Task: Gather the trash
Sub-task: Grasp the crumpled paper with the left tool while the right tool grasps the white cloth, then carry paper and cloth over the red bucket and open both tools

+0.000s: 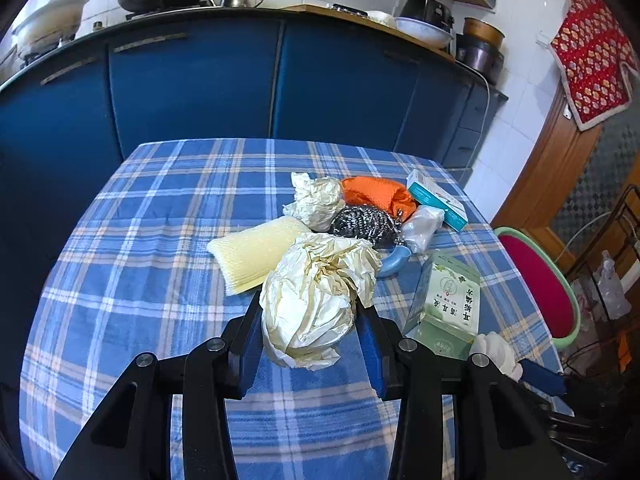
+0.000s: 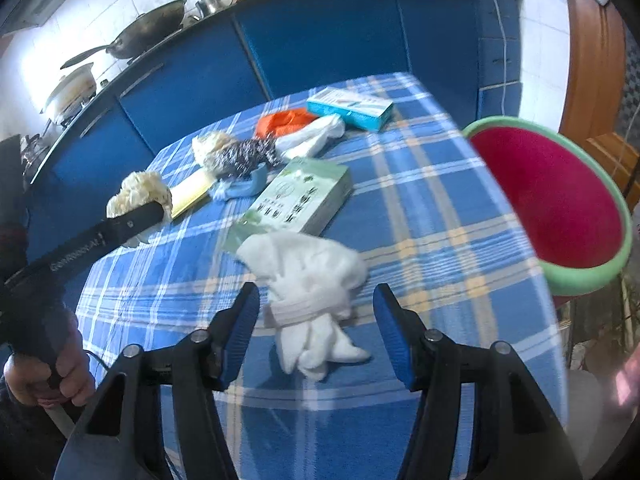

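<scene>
Left tool (image 1: 308, 320) is clamped on the big crumpled paper ball (image 1: 316, 296), lifted just off the tabletop (image 1: 120, 280). Right tool (image 2: 316, 320) sits wide open around the white tissue wad (image 2: 312, 292), not gripping yet. Risk: the paper's springy, so it could squirt out, or the right one snags tablecloth. Beyond: green box (image 2: 300, 196), steel scrubber (image 1: 364, 222).

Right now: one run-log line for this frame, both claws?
left claw: shut on crumpled paper ball | right claw: open around white tissue wad on table | bin: at table edge
</scene>
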A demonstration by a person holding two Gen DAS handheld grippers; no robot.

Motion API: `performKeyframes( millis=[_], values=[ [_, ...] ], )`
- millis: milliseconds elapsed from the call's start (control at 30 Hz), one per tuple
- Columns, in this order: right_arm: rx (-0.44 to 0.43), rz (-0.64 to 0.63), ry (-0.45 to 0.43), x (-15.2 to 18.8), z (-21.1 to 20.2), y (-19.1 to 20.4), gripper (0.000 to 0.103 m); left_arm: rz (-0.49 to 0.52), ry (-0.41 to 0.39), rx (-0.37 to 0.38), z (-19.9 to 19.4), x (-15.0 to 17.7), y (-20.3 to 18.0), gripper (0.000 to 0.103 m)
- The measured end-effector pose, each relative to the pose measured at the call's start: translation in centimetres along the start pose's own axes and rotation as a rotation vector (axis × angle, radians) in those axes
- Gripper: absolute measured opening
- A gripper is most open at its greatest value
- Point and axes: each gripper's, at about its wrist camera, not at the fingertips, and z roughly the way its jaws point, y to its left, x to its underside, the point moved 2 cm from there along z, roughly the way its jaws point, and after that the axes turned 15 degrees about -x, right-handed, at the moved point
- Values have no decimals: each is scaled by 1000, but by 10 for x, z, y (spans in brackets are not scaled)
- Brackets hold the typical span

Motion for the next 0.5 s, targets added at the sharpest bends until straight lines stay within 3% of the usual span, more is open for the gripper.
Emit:
performKeyframes(
  millis=[333,500],
  values=[
    [-23,4,13,7,-1,0,31,-3,-27,11,-16,-2,1,44],
    [-6,-13,-19,6,-15,-1,25,17,-33,28,-23,-5,-11,44]
  ],
)
